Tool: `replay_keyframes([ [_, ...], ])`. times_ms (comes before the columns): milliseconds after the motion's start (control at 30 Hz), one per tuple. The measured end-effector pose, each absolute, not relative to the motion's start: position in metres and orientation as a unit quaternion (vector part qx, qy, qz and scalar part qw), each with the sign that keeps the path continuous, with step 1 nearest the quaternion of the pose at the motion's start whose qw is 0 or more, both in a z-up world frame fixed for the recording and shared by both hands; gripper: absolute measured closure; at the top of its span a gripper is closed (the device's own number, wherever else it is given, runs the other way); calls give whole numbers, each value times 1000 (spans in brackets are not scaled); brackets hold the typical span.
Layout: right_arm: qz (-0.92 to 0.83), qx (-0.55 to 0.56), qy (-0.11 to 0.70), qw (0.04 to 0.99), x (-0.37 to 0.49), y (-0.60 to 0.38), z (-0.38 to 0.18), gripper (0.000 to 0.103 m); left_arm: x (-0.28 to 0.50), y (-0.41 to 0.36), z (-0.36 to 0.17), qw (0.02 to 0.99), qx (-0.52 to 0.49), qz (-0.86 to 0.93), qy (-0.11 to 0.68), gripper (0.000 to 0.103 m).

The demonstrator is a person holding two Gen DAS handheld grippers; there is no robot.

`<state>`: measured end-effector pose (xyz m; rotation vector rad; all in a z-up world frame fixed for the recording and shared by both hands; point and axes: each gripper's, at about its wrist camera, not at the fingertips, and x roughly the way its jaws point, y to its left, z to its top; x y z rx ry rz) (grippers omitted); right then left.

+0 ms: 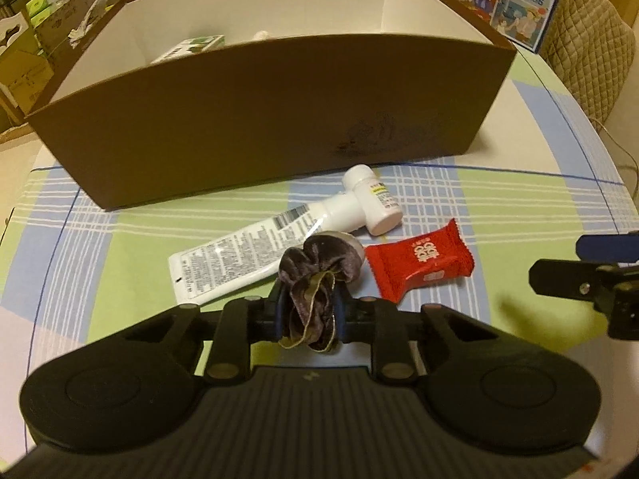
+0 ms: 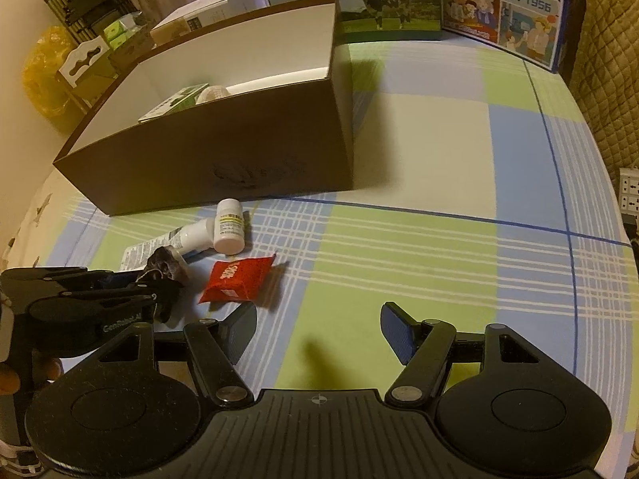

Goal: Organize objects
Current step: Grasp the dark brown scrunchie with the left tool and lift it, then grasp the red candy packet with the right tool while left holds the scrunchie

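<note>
My left gripper [image 1: 309, 311] is shut on a dark purple velvet scrunchie [image 1: 315, 279], held just above the table in front of the brown box [image 1: 259, 119]. It shows from the side in the right wrist view [image 2: 159, 279], with the scrunchie [image 2: 167, 265]. A white tube [image 1: 247, 255], a small white pill bottle [image 1: 373, 199] and a red candy packet [image 1: 419, 263] lie on the cloth before the box. My right gripper [image 2: 317, 331] is open and empty, low over the table right of the red packet [image 2: 235, 279].
The box holds a green-white carton [image 2: 175, 101] and a pale object [image 2: 213, 92]. A milk carton case [image 2: 499, 4] stands at the table's back. A quilted chair [image 1: 591, 40] is at the right. Boxes and a rack [image 2: 88, 0] stand left.
</note>
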<state>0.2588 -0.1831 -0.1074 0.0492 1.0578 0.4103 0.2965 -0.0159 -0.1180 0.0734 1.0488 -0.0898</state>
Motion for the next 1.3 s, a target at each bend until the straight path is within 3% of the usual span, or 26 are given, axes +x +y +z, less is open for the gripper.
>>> replay_keyframes([
  [433, 326, -27, 453, 829, 285, -132, -117, 42, 277, 46, -98, 868, -4, 16, 496, 83],
  [1000, 400, -108, 490, 767, 288, -96, -163, 43, 253, 87, -104, 854, -38, 52, 516, 83],
  [1200, 360, -97, 493, 786, 288, -94, -168, 58, 253, 84, -103, 855, -34, 45, 515, 83],
  [1300, 345, -76, 501, 790, 293, -95, -167, 59, 253, 84, -102, 856, -32, 43, 514, 83],
])
